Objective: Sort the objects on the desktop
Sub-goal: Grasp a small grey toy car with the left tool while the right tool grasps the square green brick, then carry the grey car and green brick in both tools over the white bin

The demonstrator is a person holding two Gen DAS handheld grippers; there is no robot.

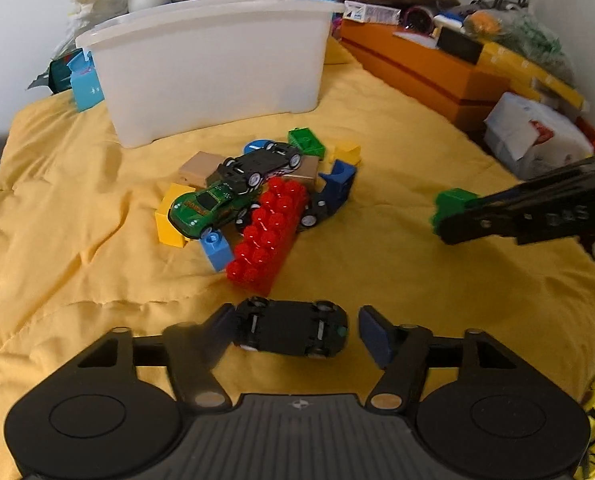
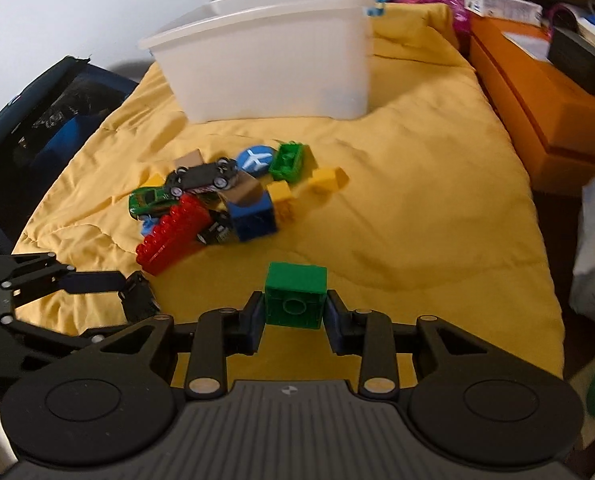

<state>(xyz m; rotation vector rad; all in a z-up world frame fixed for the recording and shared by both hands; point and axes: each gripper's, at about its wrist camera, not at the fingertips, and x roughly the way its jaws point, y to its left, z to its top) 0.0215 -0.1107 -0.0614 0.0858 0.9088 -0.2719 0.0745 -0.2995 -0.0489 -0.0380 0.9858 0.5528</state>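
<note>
A black toy car [image 1: 291, 330] lies upside down on the yellow cloth between the fingers of my left gripper [image 1: 293, 332]. The gripper is open, with a gap at the right pad [image 1: 371, 334]. My right gripper [image 2: 295, 306] is shut on a green brick [image 2: 295, 294], held just above the cloth. In the left wrist view that gripper [image 1: 447, 222] and its brick [image 1: 453, 202] show at the right. A pile ahead holds a long red brick [image 1: 269, 232], a green car [image 1: 207, 208], another overturned black car [image 1: 261, 164] and small bricks. Behind it stands a white bin [image 1: 209, 64].
An orange box [image 1: 425, 68] topped with clutter borders the cloth's right side. Bags and packets crowd the space behind the bin. A dark bag [image 2: 57, 120] sits off the cloth's left edge. My left gripper [image 2: 135, 300] shows at the left of the right wrist view.
</note>
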